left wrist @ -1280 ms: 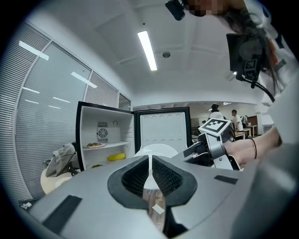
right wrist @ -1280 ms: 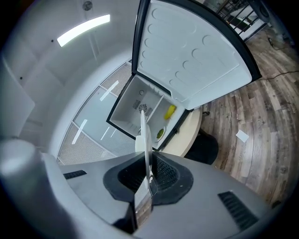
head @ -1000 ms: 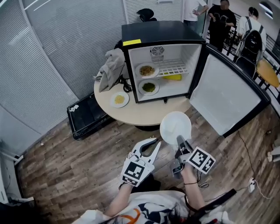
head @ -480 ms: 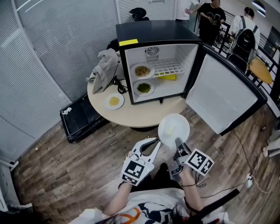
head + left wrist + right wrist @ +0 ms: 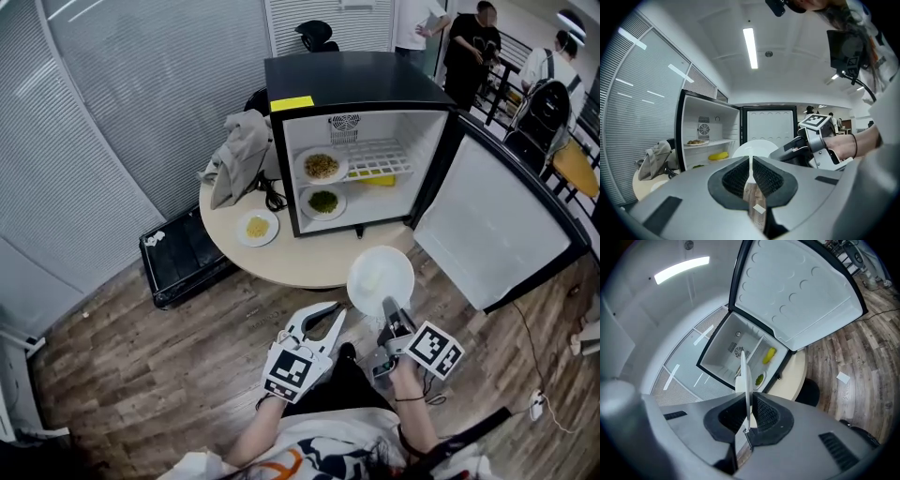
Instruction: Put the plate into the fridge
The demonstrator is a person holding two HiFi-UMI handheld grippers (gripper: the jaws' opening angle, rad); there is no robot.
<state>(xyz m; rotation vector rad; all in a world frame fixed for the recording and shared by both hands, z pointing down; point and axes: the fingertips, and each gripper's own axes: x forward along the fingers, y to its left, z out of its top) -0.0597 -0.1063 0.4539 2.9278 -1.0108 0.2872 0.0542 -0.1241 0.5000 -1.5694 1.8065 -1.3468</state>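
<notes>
Before table's (image 5: 309, 267) near edge, right gripper (image 5: 388, 307) clamps white plate (image 5: 380, 278) by rim; left gripper (image 5: 334, 314) closed, empty. Open fridge (image 5: 356, 80) on table; plate not yet inside.

Change over the last second: the plate (image 5: 380, 279), carried in the right gripper (image 5: 388, 307), has moved a little forward. It now overlaps more of the worktop (image 5: 281, 258) at its front edge. Its far rim lies nearer the foot of the open fridge (image 5: 356, 75) than a second ago. The left gripper (image 5: 334, 312) has advanced alongside, and its jaw tips now stand closer to the worktop's edge. In the head view, fridge and worktop had slid leftward half a second ago; they now sit back toward the right and slightly lower in the frame than at the start
</notes>
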